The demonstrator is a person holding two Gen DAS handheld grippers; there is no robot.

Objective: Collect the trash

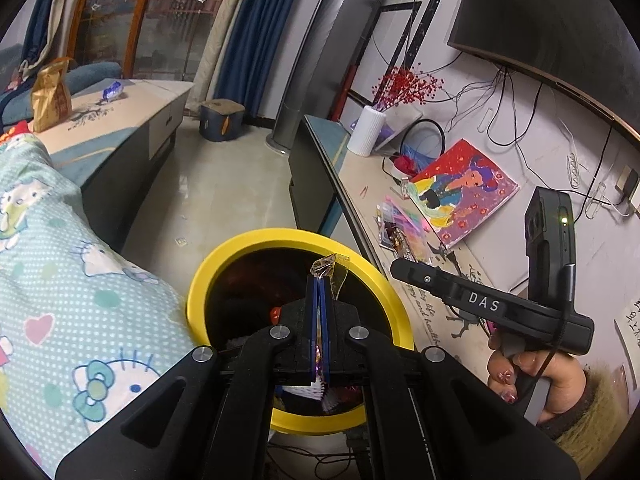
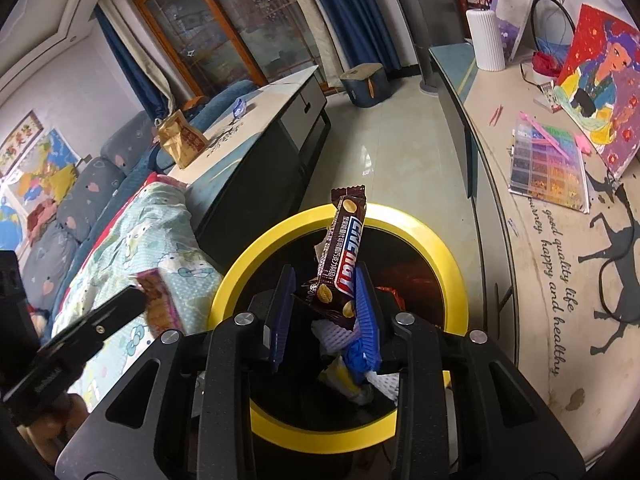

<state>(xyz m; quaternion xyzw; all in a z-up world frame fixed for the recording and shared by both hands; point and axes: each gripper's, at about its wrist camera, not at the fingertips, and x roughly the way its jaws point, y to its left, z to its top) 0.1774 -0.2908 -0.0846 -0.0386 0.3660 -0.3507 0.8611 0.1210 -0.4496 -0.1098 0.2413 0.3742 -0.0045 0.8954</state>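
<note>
A yellow-rimmed black trash bin stands on the floor under both grippers; it also shows in the right wrist view. My left gripper is shut on a thin clear and pink wrapper above the bin's opening. My right gripper has its jaws apart, and a brown Snickers wrapper leans upright against the right finger over the bin. Several crumpled wrappers lie inside the bin. The left gripper shows at the lower left of the right wrist view with the pink wrapper.
A Hello Kitty blanket lies left of the bin. A coffee table carries a brown paper bag and a blue wrapper. A TV cabinet on the right holds a bead box, a painting and a white vase.
</note>
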